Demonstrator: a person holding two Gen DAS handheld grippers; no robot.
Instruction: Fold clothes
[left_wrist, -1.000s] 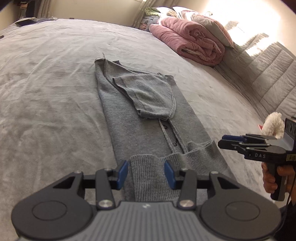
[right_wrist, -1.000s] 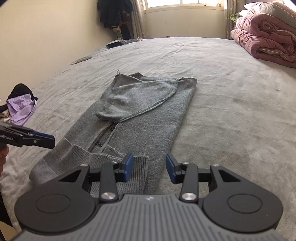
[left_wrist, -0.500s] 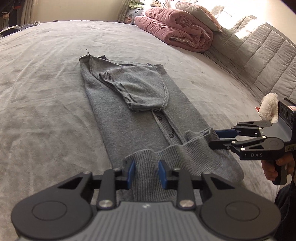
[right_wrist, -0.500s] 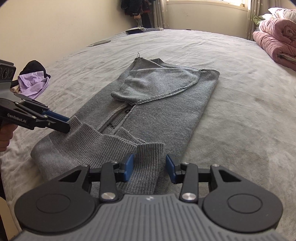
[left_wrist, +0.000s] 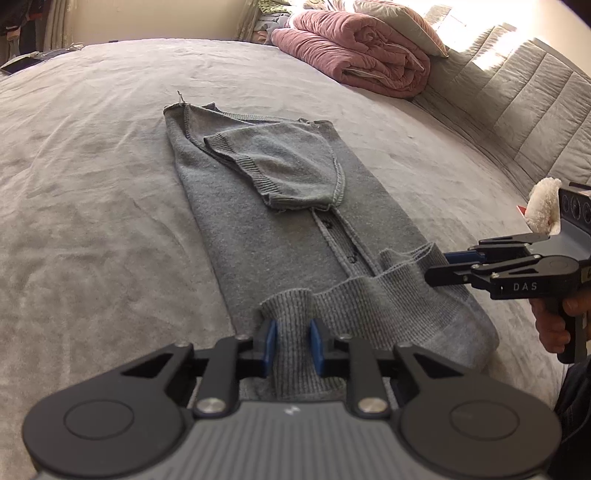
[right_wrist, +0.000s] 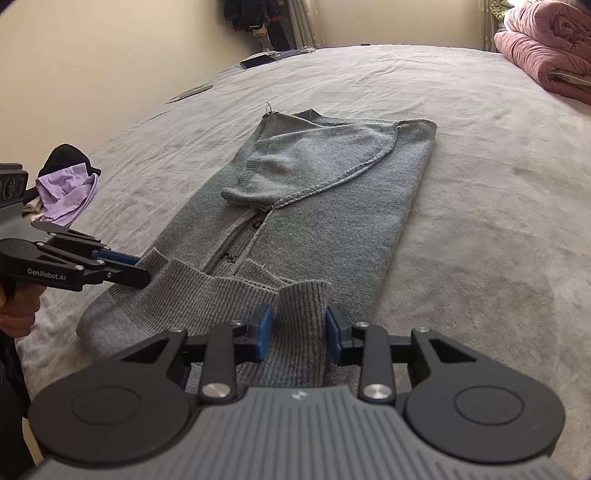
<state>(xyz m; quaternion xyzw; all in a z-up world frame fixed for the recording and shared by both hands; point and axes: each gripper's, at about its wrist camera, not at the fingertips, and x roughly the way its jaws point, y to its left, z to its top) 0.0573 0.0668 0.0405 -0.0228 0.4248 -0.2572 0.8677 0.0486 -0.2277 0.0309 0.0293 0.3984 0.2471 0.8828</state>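
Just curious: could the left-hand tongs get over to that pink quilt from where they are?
Probably not yet. The left tongs are shut on the grey cardigan's hem, and the pink quilt lies far across the bed.

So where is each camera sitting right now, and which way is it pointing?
Left wrist: on the left gripper, low at the cardigan hem, looking up the bed toward the pink quilt; the right gripper and hand show at right.
Right wrist: on the right gripper at the same hem, facing the far wall; the left gripper shows at left.
Shared: cardigan, bed, quilt, each other's gripper.
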